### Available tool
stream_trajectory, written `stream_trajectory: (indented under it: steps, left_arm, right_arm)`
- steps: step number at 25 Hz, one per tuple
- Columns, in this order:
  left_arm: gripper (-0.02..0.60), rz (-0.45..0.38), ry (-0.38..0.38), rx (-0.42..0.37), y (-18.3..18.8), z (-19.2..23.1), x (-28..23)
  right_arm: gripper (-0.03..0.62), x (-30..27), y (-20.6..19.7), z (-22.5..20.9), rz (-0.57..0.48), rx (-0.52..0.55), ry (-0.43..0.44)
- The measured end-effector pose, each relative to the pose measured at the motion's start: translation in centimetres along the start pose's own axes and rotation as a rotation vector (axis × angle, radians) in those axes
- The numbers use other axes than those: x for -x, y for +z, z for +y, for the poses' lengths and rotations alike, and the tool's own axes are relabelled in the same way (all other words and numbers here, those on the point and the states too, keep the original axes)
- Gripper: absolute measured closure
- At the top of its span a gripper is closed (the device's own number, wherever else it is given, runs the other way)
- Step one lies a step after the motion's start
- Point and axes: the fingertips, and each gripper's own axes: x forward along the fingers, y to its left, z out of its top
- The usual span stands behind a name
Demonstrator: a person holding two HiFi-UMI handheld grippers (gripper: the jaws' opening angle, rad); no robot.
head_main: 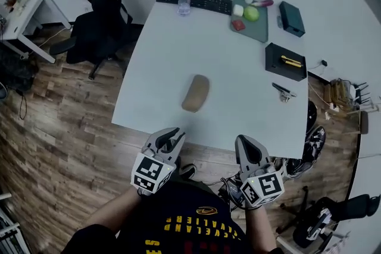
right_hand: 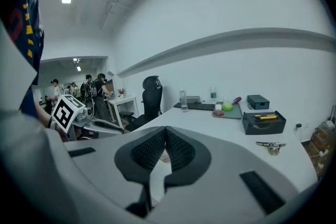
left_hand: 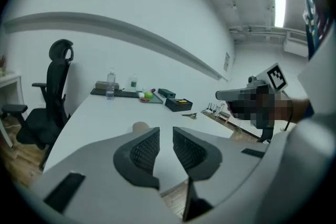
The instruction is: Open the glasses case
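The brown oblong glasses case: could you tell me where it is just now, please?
In the head view, the brown oblong glasses case lies alone on the white table, in its near half, slightly beyond the left gripper.

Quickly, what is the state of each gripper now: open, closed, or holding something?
Left gripper: jaws a little apart, nothing between them.
Right gripper: jaws closed together, holding nothing.

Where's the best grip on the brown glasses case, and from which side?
Probably across its narrow width at the near end, coming in from the table's near edge. The glasses case lies flat and closed, its long axis pointing away from the person, with nothing close along either long side. The lid seam doesn't show, so I can't tell the opening side.
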Motion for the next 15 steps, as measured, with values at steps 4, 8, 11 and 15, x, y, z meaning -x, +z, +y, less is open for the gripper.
stream_trajectory:
  steps: [4, 8, 11, 15]
  left_arm:
    - [0.465, 0.050, 0.032, 0.049, -1.6, 2.8, -2.4]
    - [0.436, 0.101, 0.044, 0.047, -3.0, 4.8, -4.2]
    - [0.420, 0.135, 0.043, 0.054, -4.0, 6.1, -5.4]
    - [0.405, 0.182, 0.054, 0.073, -5.5, 7.4, -7.2]
  right_arm:
    - [0.580, -4.0, 0.8, -0.6, 0.050, 0.056, 0.030]
    - [0.580, -7.5, 1.2, -1.0, 0.104, 0.100, 0.052]
    - [0.580, -10.5, 0.9, -1.1, 0.156, 0.101, 0.087]
    - [0.547, -14.3, 0.1, -1.3, 0.222, 0.056, 0.143]
